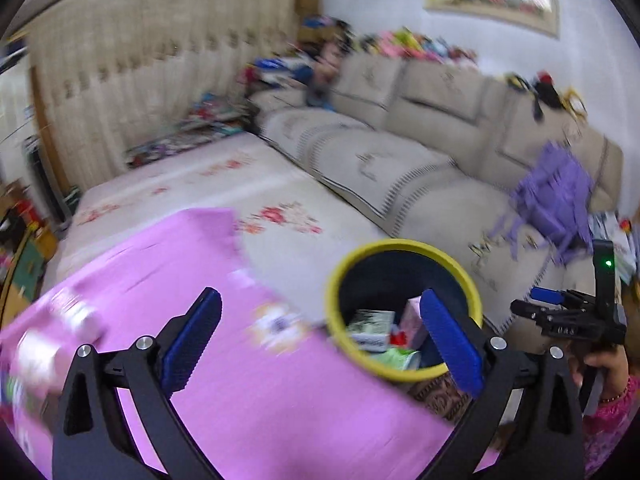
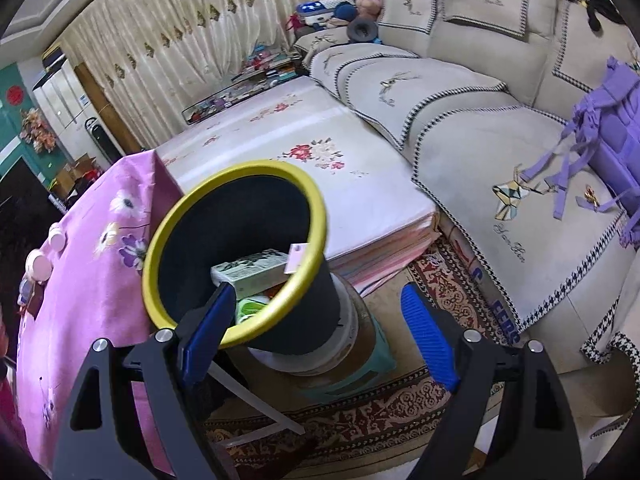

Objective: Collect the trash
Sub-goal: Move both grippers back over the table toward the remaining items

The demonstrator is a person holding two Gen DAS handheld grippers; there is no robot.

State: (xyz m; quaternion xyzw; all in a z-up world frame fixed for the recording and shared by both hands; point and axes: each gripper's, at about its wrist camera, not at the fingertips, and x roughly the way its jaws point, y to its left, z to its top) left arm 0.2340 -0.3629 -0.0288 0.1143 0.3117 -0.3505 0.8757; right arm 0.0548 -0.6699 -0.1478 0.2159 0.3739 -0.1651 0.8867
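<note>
A black bin with a yellow rim (image 1: 404,246) (image 2: 168,216) holds several pieces of trash, among them a green and white box (image 2: 256,270) and a pink box (image 1: 412,320). My left gripper (image 1: 320,340) hangs open and wide over the bin's near rim, one finger above the pink cloth and the other above the bin's mouth, with nothing between the pads. My right gripper (image 2: 318,336) is open too and straddles the bin's near rim without pressing on it. In the left wrist view it shows as the right gripper (image 1: 536,300), just right of the bin and held by a hand (image 1: 600,364).
The bin rests on a white roll on a teal stool (image 2: 360,376) over a patterned rug (image 2: 400,412). A table under a pink floral cloth (image 2: 92,260) is at the left. A low floral-topped platform (image 2: 304,152) and a beige sofa (image 2: 460,120) with a purple backpack (image 2: 612,132) lie behind.
</note>
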